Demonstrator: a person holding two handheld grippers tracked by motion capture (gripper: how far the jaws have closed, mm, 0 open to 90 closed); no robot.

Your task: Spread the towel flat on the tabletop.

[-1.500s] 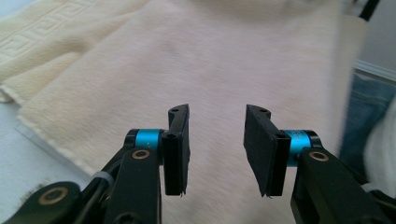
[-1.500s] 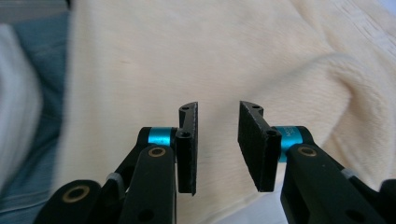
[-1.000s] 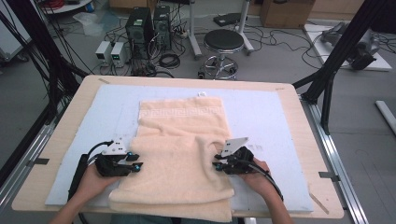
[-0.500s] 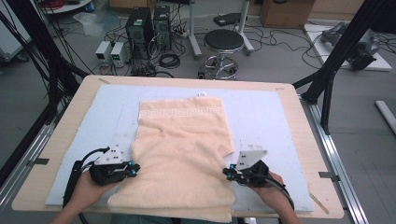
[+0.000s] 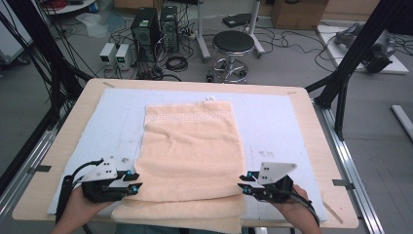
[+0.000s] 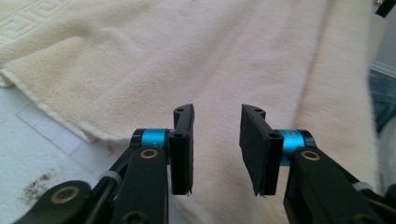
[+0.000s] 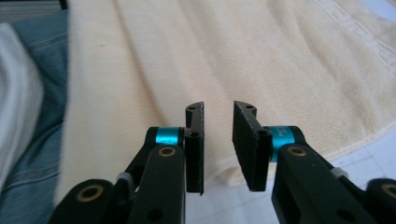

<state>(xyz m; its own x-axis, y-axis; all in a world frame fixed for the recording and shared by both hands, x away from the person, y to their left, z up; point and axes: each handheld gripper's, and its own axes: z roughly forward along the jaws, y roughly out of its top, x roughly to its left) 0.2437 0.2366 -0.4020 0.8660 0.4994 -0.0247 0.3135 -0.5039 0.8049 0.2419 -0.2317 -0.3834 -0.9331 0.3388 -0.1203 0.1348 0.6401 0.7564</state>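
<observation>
A cream towel is spread flat on the table, between the two hand-held grippers. Its long axis is seen to run from the person's edge toward the far side, and the patterned border band is turned to the far end, well ahead of both grippers. The near end is draped over the table's front edge.

The left hand-held gripper is held just beside the towel's left edge, and its jaws have just been opening; nothing is gripped, and a clear gap is seen between the pads above the cloth. The right hand-held gripper is held at the right edge, its jaws likewise just opened and parted, with nothing between them.
</observation>
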